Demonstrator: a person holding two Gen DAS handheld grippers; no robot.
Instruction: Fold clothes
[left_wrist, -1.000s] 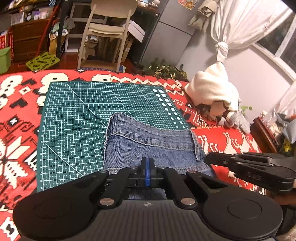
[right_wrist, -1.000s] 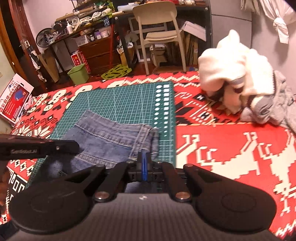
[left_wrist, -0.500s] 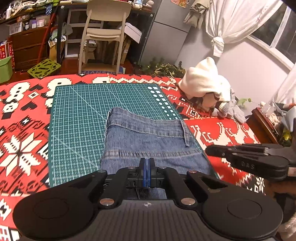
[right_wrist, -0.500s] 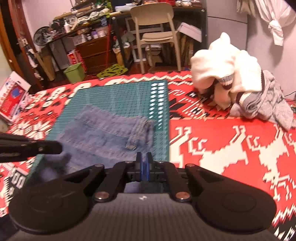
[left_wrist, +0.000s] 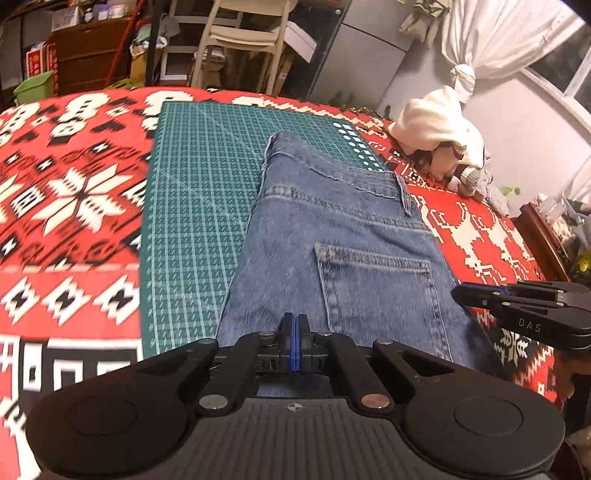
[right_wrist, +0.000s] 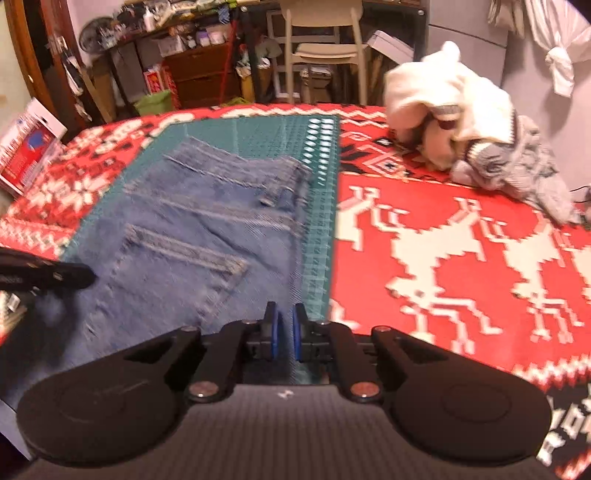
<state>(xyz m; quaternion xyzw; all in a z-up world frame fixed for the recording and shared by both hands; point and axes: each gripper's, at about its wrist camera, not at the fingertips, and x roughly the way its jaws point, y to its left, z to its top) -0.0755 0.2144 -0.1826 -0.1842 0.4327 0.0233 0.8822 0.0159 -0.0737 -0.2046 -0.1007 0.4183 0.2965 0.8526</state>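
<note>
Blue jeans (left_wrist: 332, 221) lie flat on a green cutting mat (left_wrist: 199, 184), waistband at the far end and a back pocket facing up. My left gripper (left_wrist: 294, 325) is shut at the near end of the denim; no cloth shows between its pads. The right gripper (left_wrist: 458, 295) hovers at the jeans' right edge. In the right wrist view the jeans (right_wrist: 192, 229) are blurred on the mat (right_wrist: 317, 229). There my right gripper (right_wrist: 285, 325) is open, its blue pads apart over the mat's edge. The left gripper (right_wrist: 74, 275) reaches in from the left.
A red and white patterned blanket (left_wrist: 74, 192) covers the surface. A heap of white and grey clothes (right_wrist: 450, 110) sits at the far right. Beyond the far edge stand a chair (right_wrist: 325, 48) and cluttered shelves. A red and white box (right_wrist: 26, 147) lies at the left.
Both grippers have drawn back and up, so more of the jeans and the back pocket show. The right gripper went from shut to open. The left stayed shut.
</note>
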